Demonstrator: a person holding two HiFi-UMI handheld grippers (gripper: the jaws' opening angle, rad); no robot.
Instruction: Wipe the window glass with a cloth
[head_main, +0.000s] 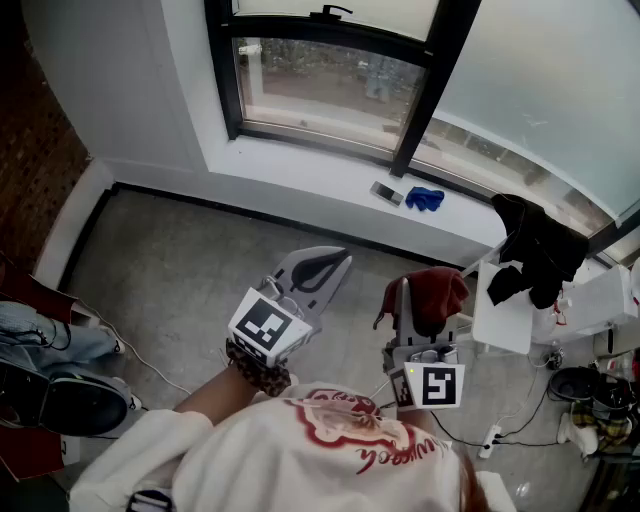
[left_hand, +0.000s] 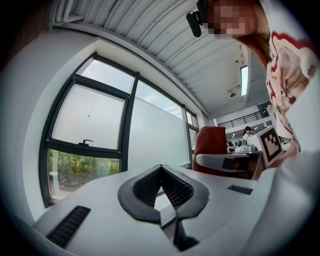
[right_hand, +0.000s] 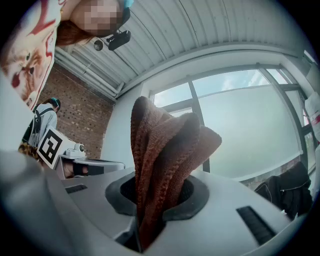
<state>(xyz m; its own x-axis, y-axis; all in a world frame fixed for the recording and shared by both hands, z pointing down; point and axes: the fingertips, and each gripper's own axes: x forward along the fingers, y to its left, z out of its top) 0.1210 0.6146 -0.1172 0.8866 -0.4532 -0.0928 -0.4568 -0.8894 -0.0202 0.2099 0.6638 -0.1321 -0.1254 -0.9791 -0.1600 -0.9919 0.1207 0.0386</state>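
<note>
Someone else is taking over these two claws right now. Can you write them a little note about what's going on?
Left claw: shut, nothing in it, held over the floor.
Right claw: shut on the red-brown cloth, which sticks up from between its jaws.
Window glass: ahead, above the sill. Neither claw touches it.
Done: the cloth is gripped.
Left to do: bring the cloth to the glass and wipe. No wiping has started yet.
</note>
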